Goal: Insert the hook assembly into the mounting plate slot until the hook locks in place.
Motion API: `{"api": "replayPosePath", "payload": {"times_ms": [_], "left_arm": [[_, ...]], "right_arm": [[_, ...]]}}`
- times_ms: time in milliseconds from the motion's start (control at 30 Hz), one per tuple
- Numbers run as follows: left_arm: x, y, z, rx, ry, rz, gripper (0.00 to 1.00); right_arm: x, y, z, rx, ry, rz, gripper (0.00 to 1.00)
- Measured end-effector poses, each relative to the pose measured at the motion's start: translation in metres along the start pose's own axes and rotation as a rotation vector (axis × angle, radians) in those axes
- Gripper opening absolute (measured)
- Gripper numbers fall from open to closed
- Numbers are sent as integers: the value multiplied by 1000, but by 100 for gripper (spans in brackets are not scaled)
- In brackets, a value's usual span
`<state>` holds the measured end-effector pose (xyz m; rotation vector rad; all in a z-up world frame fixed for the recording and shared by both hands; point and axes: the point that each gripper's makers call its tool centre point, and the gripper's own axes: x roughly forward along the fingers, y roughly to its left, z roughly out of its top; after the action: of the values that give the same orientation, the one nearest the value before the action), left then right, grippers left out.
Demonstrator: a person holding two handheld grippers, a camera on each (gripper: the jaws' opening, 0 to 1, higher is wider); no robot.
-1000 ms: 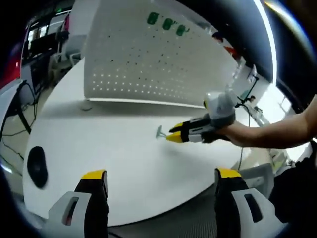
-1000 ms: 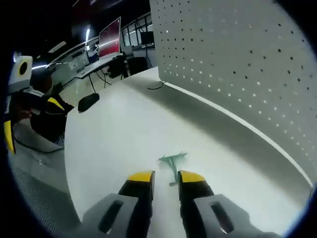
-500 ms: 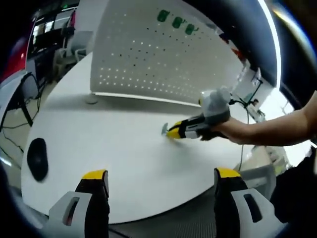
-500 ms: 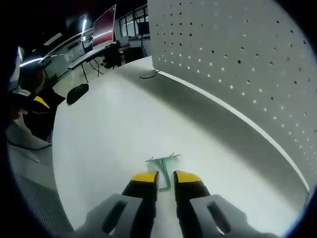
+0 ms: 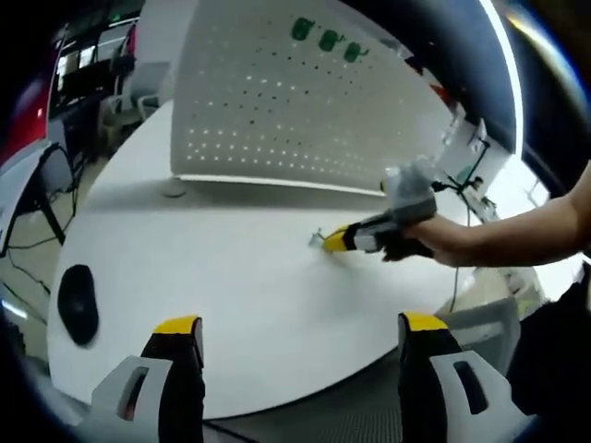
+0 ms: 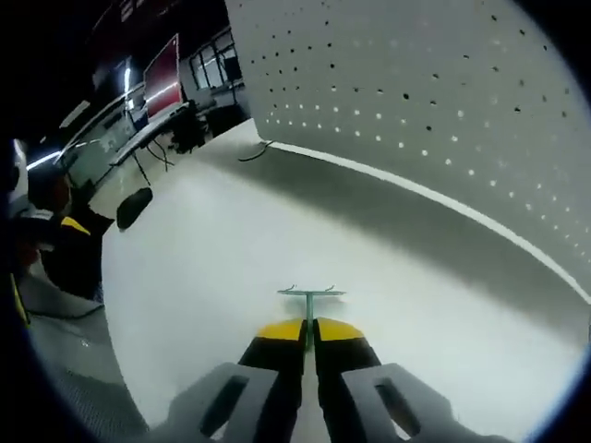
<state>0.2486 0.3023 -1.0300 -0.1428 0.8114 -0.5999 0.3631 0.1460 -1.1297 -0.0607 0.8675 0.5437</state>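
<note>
A small green hook assembly [image 6: 310, 295] sticks out from between the yellow tips of my right gripper [image 6: 308, 329], which is shut on its stem just above the white table [image 6: 203, 268]. In the left gripper view the same right gripper [image 5: 334, 242] shows at centre right, held by a person's hand, with the hook [image 5: 317, 239] at its tip. The white perforated mounting plate [image 6: 443, 111] stands upright beyond it, and in the left gripper view this plate [image 5: 277, 111] carries three green hooks [image 5: 325, 39] near its top. My left gripper [image 5: 293, 328] hovers open over the table's near edge.
A black computer mouse [image 5: 78, 303] lies at the table's left side. A cable [image 6: 251, 153] runs by the plate's far end. Desks, chairs and a red-lit monitor [image 6: 159, 69] stand in the background. A person's forearm [image 5: 517, 231] reaches in from the right.
My right gripper has shut on the green hook's stem and lifted it slightly off the table. My left gripper has stayed open in place.
</note>
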Motion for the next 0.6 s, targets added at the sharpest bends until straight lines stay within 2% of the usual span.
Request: {"api": "replayPosePath", "payload": {"times_ms": [67, 133, 167, 233, 367, 467, 533, 600], "left_arm": [[1, -1, 1, 11, 3, -3, 88], [2, 0, 3, 24, 1, -4, 88], [3, 0, 5, 28, 0, -5, 88], [4, -1, 11, 43, -6, -7, 88], [9, 0, 23, 136, 1, -25, 90], [12, 2, 37, 193, -6, -36, 88], [14, -2, 49, 225, -28, -57, 87], [16, -5, 57, 245, -34, -71, 83]], "right_arm": [[-4, 1, 1, 40, -6, 14, 0], [-9, 1, 8, 111, -49, 38, 0], [-13, -3, 8, 132, -51, 26, 0], [-17, -6, 9, 139, -52, 23, 0], [-32, -5, 17, 205, -84, 46, 0], [-46, -1, 23, 253, -112, 74, 0], [-59, 4, 28, 323, -140, 114, 0], [-73, 8, 30, 307, -160, 131, 0]]}}
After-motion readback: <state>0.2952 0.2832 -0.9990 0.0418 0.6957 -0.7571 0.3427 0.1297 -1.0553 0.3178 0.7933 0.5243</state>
